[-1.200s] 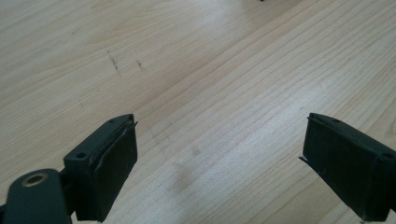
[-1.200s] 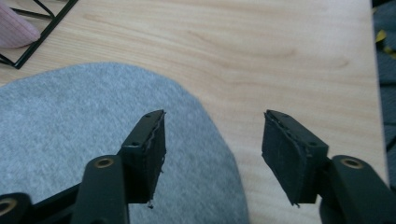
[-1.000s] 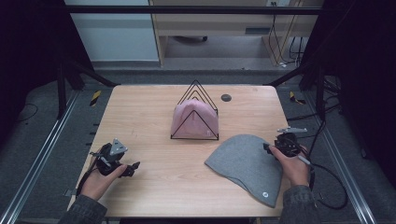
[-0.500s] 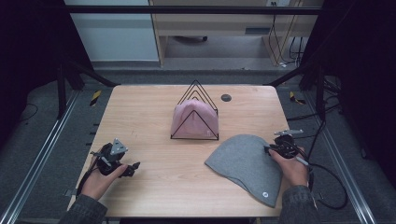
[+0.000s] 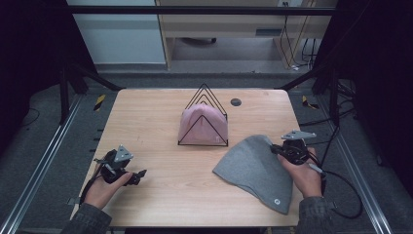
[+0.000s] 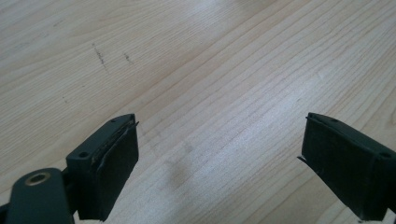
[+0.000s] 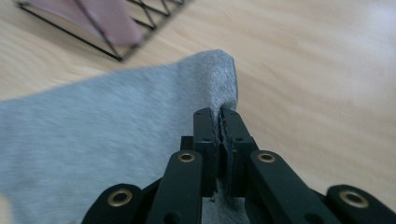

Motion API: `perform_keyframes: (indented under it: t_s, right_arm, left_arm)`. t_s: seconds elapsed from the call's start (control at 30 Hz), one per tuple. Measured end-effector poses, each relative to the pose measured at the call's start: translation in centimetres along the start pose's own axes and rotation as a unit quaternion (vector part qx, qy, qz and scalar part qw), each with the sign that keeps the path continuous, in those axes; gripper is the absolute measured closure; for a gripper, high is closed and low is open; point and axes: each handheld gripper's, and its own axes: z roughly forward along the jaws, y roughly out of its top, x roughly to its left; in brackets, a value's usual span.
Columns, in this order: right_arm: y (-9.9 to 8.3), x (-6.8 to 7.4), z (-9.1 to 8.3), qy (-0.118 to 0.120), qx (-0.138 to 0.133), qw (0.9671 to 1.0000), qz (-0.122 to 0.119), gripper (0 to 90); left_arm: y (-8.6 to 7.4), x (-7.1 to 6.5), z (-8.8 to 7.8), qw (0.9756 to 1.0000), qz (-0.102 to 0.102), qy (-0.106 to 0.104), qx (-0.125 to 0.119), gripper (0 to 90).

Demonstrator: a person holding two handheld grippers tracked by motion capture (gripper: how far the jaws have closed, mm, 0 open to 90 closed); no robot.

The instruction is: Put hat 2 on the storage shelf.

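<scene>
Right gripper (image 7: 218, 122): jaws just closed, pinching grey hat (image 5: 255, 168) edge.
Left gripper (image 6: 219, 154): jaws open over bare table (image 5: 151, 117).
Nearby: wire rack (image 5: 204, 119) holding pink hat (image 5: 199, 124).

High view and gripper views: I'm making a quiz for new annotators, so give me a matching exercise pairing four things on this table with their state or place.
Things:
1. grey beanie
2. pink beanie
3. left gripper
4. right gripper

States:
a. jaws wide apart over bare wood
b. tucked in the black wire rack
c. lying on the table, one edge pinched and raised
d. jaws just closed, shut on fabric

Pairs: 1-c, 2-b, 3-a, 4-d
</scene>
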Motion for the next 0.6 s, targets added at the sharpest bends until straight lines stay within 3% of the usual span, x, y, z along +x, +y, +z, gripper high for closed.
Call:
perform_keyframes:
  t_s: [0.17,0.3,0.6]
  right_arm:
    - [2.6,2.6,-2.9,0.021,-0.038,0.9977,-0.052,86.5]
    - [4.7,4.1,-4.7,0.032,-0.041,0.9944,-0.092,86.5]
    - [8.9,6.2,-8.2,0.058,-0.055,0.9869,-0.140,86.6]
  left_arm:
    - [0.1,-0.1,0.0,1.0000,0.003,-0.008,-0.003,10.1]
    - [0.2,-0.6,-0.1,0.9997,0.005,-0.021,-0.014,10.0]
    - [0.6,-1.5,-0.4,0.9988,0.020,-0.041,-0.020,10.3]
